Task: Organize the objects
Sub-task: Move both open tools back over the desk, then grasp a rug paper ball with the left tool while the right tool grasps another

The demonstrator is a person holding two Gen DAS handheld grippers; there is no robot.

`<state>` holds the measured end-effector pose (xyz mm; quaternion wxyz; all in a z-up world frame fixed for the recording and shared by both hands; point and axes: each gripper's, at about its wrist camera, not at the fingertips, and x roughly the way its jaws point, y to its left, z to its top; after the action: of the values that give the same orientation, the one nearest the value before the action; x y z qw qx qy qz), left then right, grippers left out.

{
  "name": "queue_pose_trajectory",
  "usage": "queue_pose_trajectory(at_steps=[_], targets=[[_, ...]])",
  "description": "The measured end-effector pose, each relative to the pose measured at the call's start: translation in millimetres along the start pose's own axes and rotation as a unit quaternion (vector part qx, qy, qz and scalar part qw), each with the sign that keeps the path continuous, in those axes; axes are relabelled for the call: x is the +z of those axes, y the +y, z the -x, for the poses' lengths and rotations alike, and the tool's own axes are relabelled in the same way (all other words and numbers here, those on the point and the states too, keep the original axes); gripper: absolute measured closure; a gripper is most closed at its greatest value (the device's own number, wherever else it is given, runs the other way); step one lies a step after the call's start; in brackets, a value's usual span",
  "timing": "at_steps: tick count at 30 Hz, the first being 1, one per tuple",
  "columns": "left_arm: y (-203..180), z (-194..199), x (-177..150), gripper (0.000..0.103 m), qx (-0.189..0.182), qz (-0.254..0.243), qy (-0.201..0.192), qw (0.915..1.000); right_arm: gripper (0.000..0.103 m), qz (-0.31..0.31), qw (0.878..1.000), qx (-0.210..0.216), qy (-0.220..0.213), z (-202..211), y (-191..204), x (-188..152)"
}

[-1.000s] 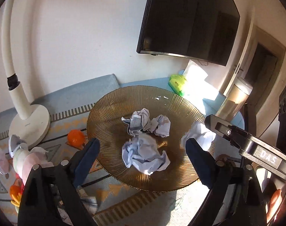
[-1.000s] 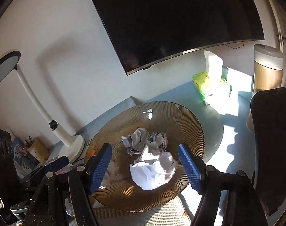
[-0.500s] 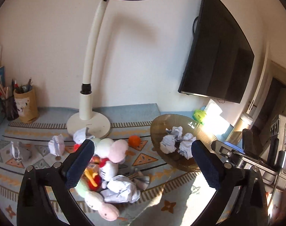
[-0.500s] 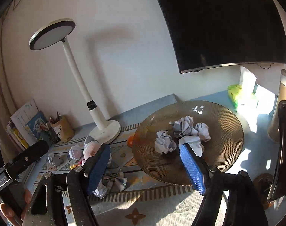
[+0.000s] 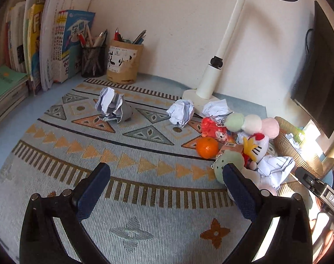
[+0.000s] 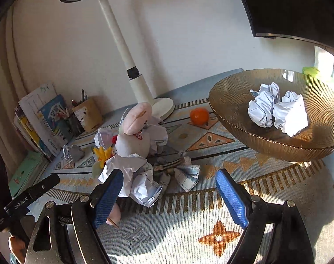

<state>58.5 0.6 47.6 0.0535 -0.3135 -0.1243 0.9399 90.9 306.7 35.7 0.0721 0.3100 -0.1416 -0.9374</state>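
Left claw (image 5: 165, 189): jaws wide apart, nothing between them, hovering over the patterned mat (image 5: 131, 176) on the bench.

Right claw (image 6: 170, 194): jaws wide apart, gripping nothing; a paper ball (image 6: 136, 176) lies just beyond its left finger (image 6: 107, 194).

Bowl (image 6: 237, 101): amber, ribbed, at the right end of the mat. Holds 2 paper balls touching each other, one grey-blue (image 6: 263, 105), one white (image 6: 291, 116).

Loose paper on the mat, left view:
- 1 ball (image 5: 113, 105) near the pen cups, well apart from the rest.
- 1 ball (image 5: 181, 112) just in front of the lamp base.
- 1 ball (image 5: 217, 107) against the lamp base, touching the toy pile.
- 1 ball (image 5: 274, 169) at the near right of the pile, beside the bowl's rim (image 5: 283, 136).

Toy pile (image 5: 244, 138): plush toys heaped between lamp and bowl, including a skewer of 3 soft balls in green, white and pink. An orange (image 5: 207, 147) sits at its left edge.

Checked cloth (image 6: 184, 173): crumpled on the mat, right of the nearest paper ball.

Lamp (image 5: 222, 50): white, upright, at the wall.

Pen cups: 1 black mesh (image 5: 93, 60), 1 tan (image 5: 124, 65), side by side. Books (image 5: 45, 44) stand left of them.
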Motion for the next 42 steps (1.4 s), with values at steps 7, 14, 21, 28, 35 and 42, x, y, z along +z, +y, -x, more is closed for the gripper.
queue_pose_trajectory(at_steps=[7, 14, 21, 28, 35, 42], targets=[[0.0, -3.9, -3.2, 0.001, -0.011, 0.004, 0.016, 0.9998, 0.011, -0.012, 1.0, -0.011, 0.016, -7.4, -7.1, 2.3], [12.0, -1.6, -2.3, 0.001, -0.026, 0.036, 0.015, 0.9989, 0.011, 0.019, 0.999, -0.041, 0.021, -11.0, 3.7, 0.9], [15.7, 4.6, -0.8, 0.001, -0.014, 0.04, 0.007, 0.9991, 0.011, 0.076, 0.993, -0.089, -0.004, -2.1, 30.1, -0.5], [46.3, 17.4, 51.8, 0.001, 0.024, -0.01, 0.028, 0.9993, 0.011, 0.128, 0.992, -0.018, -0.004, 7.3, 123.6, 56.2], [92.2, -55.9, 93.5, 0.001, 0.021, 0.014, 0.106, 0.994, 0.023, 0.081, 0.983, 0.061, 0.152, -115.1, 183.0, 87.9], [69.1, -104.2, 93.7, 0.004, 0.048, -0.054, 0.113, 0.991, 0.025, 0.025, 0.976, 0.011, 0.218, -209.0, 168.1, 79.6]])
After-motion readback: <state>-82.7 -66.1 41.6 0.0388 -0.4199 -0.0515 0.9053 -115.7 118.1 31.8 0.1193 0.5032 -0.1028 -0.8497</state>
